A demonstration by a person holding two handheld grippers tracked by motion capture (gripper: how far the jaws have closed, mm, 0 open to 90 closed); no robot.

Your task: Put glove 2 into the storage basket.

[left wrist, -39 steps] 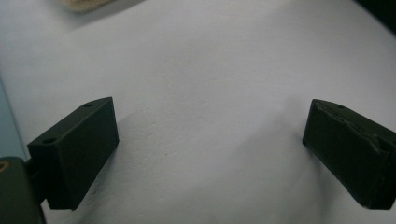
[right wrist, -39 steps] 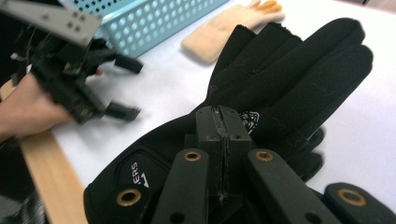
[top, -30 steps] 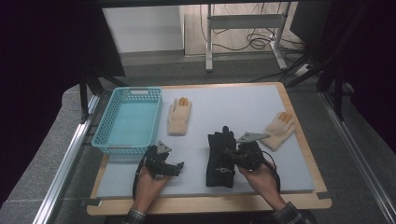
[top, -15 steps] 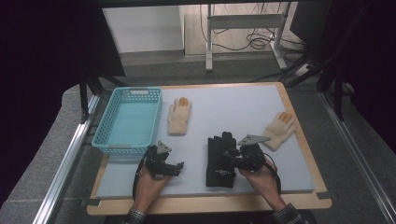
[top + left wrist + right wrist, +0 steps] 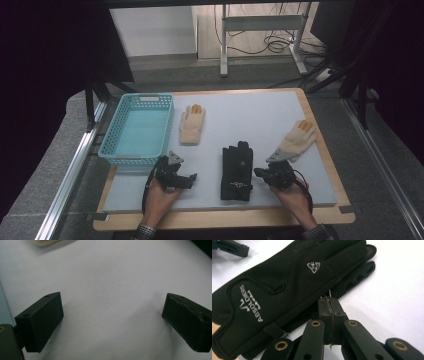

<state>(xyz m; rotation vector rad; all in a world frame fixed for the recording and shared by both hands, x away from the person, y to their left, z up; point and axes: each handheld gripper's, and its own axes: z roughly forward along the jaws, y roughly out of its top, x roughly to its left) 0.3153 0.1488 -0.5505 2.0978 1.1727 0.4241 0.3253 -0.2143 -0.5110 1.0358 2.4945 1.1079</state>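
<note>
While the left gripper (image 5: pixel 112 315) gapes over bare mat, the right gripper (image 5: pixel 329 305) sits clenched at black glove's (image 5: pixel 287 285) edge; nothing visibly pinched.

At centre bottom of the high view lies a black glove (image 5: pixel 236 170) with pale grey lettering and a small grey emblem. Two cream gloves with orange fingertips lie at upper centre (image 5: pixel 192 125) and at right (image 5: pixel 295 141). The basket (image 5: pixel 120 127) at left is turquoise mesh. The tabletop (image 5: pixel 250 115) is pale grey-blue with a light wooden edge. Both tongs, left (image 5: pixel 181 179) and right (image 5: pixel 264 174), are black.
</note>
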